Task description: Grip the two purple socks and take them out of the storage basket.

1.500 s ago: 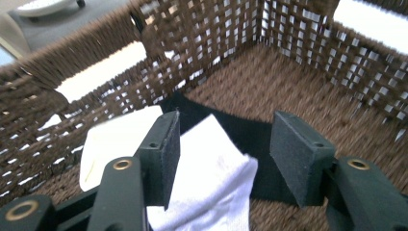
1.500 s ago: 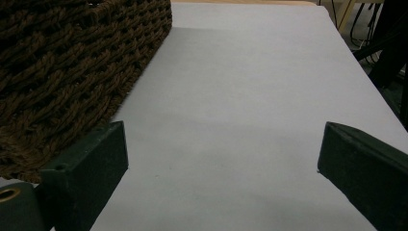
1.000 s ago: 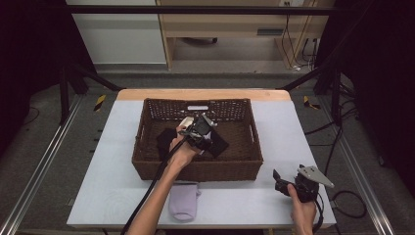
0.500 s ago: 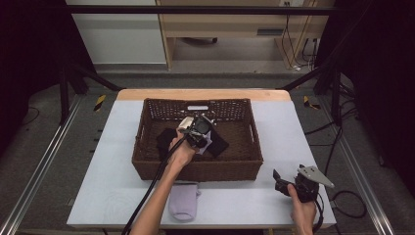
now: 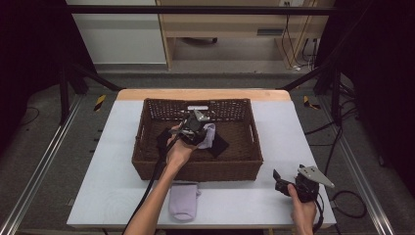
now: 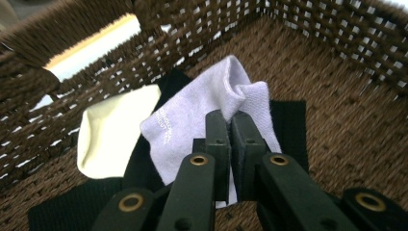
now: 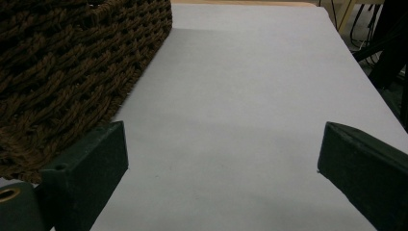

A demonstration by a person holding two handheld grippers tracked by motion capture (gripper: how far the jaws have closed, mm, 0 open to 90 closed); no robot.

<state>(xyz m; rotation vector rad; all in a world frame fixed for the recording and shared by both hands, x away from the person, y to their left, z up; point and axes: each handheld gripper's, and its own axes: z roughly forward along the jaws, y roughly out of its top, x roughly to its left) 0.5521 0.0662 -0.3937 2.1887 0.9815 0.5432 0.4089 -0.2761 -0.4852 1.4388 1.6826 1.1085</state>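
A: Left side. Left gripper (image 6: 230, 126) inside the wicker basket (image 5: 147, 147), jaws clenched on the lilac sock (image 6: 192, 120), pinching a raised fold; sock lies over black cloth (image 6: 288, 120).

B: Handling?

A: Light, limp, likely to drape; that bunched fold seems best.

B: Right?

A: Right gripper (image 7: 221, 159) spread wide, empty, above bare table (image 7: 240, 72).

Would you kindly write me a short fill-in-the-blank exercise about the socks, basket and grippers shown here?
1. The left gripper is shut on a lavender ____ inside the wicker basket.
2. The right gripper has its jaws ____ above the table.
3. A second lavender sock lies on the table, ____ the basket.
4. Beside the pinched sock lies a ____-coloured sock.

Missing words: sock; open; outside; cream
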